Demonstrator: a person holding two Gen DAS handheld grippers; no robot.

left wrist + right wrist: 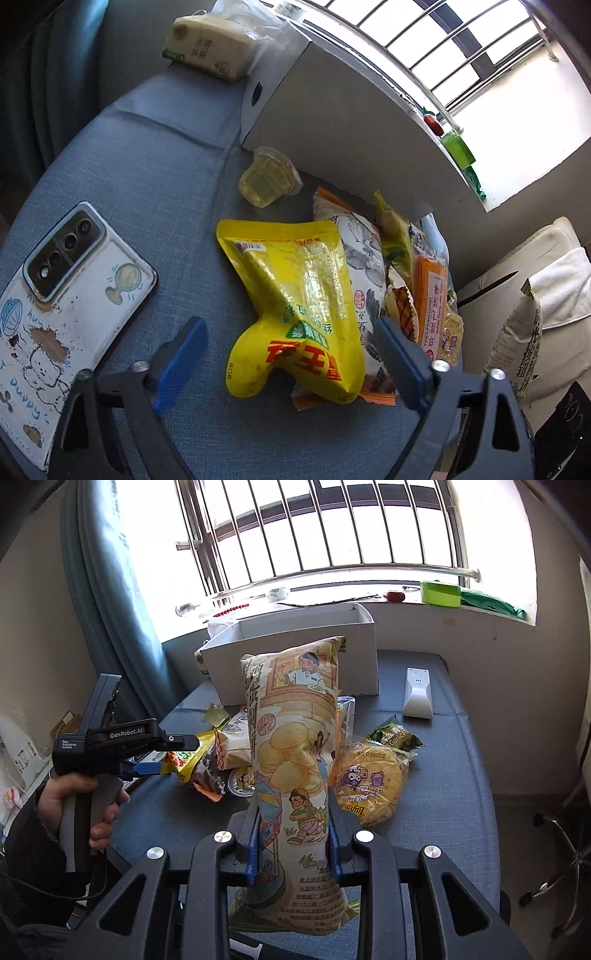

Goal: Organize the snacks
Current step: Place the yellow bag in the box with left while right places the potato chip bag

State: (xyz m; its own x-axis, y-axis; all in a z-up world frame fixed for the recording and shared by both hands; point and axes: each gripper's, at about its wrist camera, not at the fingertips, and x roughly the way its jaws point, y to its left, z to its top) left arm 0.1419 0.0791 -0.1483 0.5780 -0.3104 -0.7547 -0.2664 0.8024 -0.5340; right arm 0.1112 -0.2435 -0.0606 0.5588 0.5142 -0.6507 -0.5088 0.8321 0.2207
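Observation:
My left gripper (pixel 291 328) is open, its blue fingers on either side of a yellow snack pouch (pixel 295 295) that lies on the blue-grey cloth. Beside the pouch lie a white-and-grey printed bag (pixel 364 254), an orange packet (pixel 432 295) and a jelly cup (pixel 267 175). My right gripper (pixel 293 834) is shut on a tall illustrated chip bag (pixel 295 760) and holds it upright above the table. That bag also shows at the right edge of the left wrist view (pixel 521 332). A white open box (pixel 295 653) stands behind the snacks. The left gripper also shows in the right wrist view (pixel 147 766).
A phone (pixel 74 295) lies left of the yellow pouch. A tissue pack (pixel 210 44) sits beside the box (pixel 332 122). A yellow Lay's bag (pixel 369 782), a green garlic packet (pixel 393 734) and a white remote (pixel 417 694) lie on the right. A windowsill runs behind.

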